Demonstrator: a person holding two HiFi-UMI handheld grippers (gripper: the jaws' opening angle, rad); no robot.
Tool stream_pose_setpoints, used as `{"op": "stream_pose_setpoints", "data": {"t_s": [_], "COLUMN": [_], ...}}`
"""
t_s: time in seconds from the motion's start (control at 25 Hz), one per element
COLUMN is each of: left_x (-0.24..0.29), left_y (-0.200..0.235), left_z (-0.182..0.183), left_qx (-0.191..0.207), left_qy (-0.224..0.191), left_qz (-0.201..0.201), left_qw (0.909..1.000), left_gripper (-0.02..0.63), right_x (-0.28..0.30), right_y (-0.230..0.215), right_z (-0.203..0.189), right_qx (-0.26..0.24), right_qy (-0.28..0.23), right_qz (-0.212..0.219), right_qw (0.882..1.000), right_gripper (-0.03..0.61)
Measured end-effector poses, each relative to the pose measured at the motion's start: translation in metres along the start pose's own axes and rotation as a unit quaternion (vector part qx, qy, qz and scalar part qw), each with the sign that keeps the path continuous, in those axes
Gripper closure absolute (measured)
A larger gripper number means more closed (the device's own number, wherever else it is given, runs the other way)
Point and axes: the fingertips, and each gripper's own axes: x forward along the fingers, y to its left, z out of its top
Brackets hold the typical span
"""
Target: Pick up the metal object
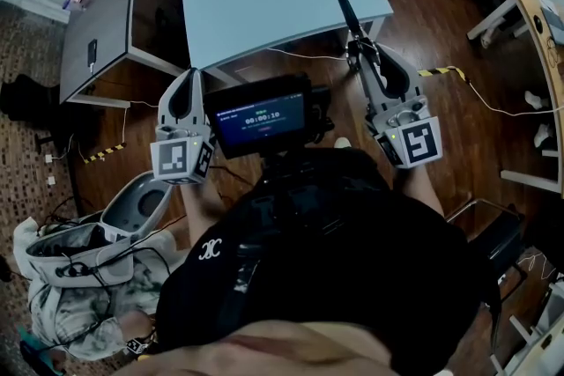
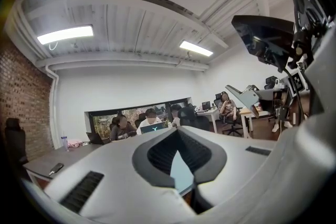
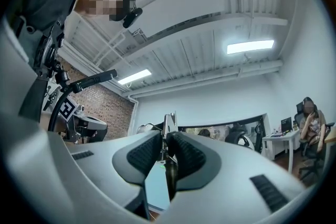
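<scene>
At left: left gripper [image 1: 192, 73], pointing level toward the pale blue table [image 1: 264, 4], jaws drawn together at the tips, nothing between them. In the middle: chest-mounted screen [image 1: 262, 114], sitting between the 2 grippers. At right: right gripper [image 1: 359, 48], tilted slightly upward, clamped on the metal object [image 1: 346, 13], a slim dark piece jutting forward from the tips and showing against the table's near right corner. In the right gripper view, a bright metal end poking up between the ribbed pads [image 3: 143, 153], pinched close to their tips.

Judged as already lifted clear of the table, so the step in hand looks like carrying. To do it well:
- Hold the squeeze firm, since only a thin edge appears to sit in the pads and could pivot or slip.
- Move smoothly, without jerks.
- Steer the long end away from the table edge and the screen.
- Leave the empty gripper off to its own side.
</scene>
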Motion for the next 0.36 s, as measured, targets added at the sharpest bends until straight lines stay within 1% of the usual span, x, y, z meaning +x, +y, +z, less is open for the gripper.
{"op": "stream_pose_setpoints", "data": {"t_s": [0.16, 0.36], "left_x": [-0.012, -0.014], "left_y": [-0.013, -0.016], "left_z": [0.002, 0.002], "left_qx": [0.000, -0.003], "left_qy": [-0.001, -0.006], "left_qz": [0.009, 0.014], "left_qw": [1.0000, 0.9999], "left_gripper": [0.606, 0.606], "right_x": [-0.019, -0.021], "right_y": [0.001, 0.002], "right_z": [0.006, 0.005], "right_qx": [-0.004, -0.012], "right_qy": [-0.004, -0.006], "right_qz": [0.007, 0.010], "right_qw": [1.000, 1.000], "right_gripper": [0.518, 0.518]}}
